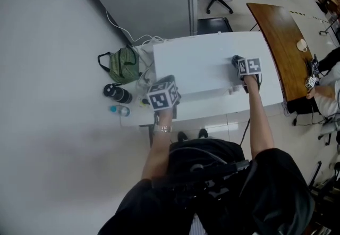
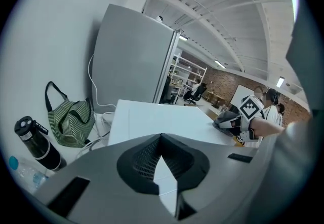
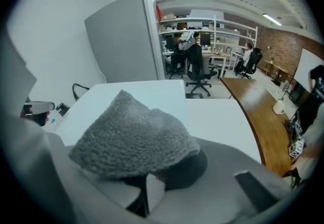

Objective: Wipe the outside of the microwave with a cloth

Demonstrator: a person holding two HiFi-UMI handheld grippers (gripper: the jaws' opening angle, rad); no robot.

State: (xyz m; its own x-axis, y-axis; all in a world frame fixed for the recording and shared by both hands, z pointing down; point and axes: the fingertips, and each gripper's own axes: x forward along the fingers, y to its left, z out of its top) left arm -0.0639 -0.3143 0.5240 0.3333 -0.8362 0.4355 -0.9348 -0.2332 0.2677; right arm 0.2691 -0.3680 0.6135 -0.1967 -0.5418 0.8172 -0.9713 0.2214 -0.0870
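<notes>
On top of the microwave [image 1: 202, 64], near its right edge: grey cloth [image 3: 134, 137], bunched into a hump. Right tongs [image 1: 245, 66] clamped on its rear fold, so the free part spills forward over the tips. Contact between cloth and top looks likely in the left gripper view, but can't be confirmed.

Left tongs [image 2: 161, 139]: tips together, nothing between them. They hover by the front left corner of the microwave, pointing across its top.

Microwave sits on a white worktop [image 1: 268, 95]. Striped bag [image 1: 123, 64] and dark bottle [image 1: 117, 93] stand off its left side, clear of the wiping area.

Judgement: step in hand is wiping the top panel, and most of it seems yet to be covered.

To do it well:
- Tip the right tongs down so the cloth lies flat; the hump would wipe only a thin line.
- Keep the hard tips off the panel, cloth only.
- Work in long overlapping passes from right to left, then do the sides and front.
- Bring the left tongs onto the near left corner to stop the microwave sliding.
- Watch the grip; dragging the cloth could pull it free.
</notes>
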